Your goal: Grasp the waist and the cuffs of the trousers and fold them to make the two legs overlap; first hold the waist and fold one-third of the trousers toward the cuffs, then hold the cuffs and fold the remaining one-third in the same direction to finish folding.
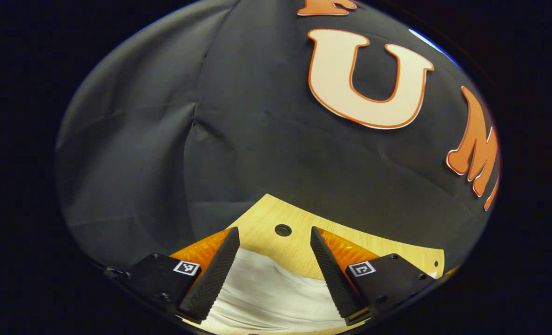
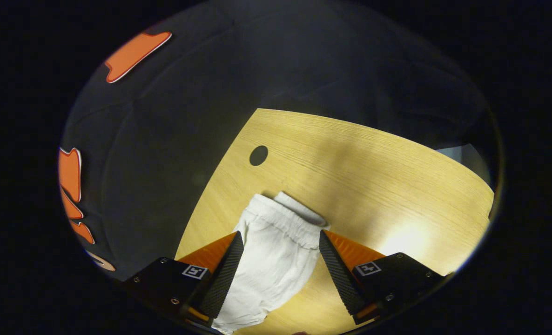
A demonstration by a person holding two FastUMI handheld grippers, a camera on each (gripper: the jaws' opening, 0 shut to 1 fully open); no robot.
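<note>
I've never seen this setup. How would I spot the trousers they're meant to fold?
Find the pale wooden table in front of the black cloth wall, with a round dark hole near one edge. Just beyond that hole lie the trousers, a crumpled white garment between the open fingers of the right gripper. The gathered elastic waist gives them away.

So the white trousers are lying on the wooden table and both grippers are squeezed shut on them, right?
Not quite. The white trousers do lie on the wooden table, but neither gripper is squeezing them. In the right gripper view the right gripper has its fingers spread wide on either side of the cloth. The left gripper view shows the left gripper open as well.
</note>
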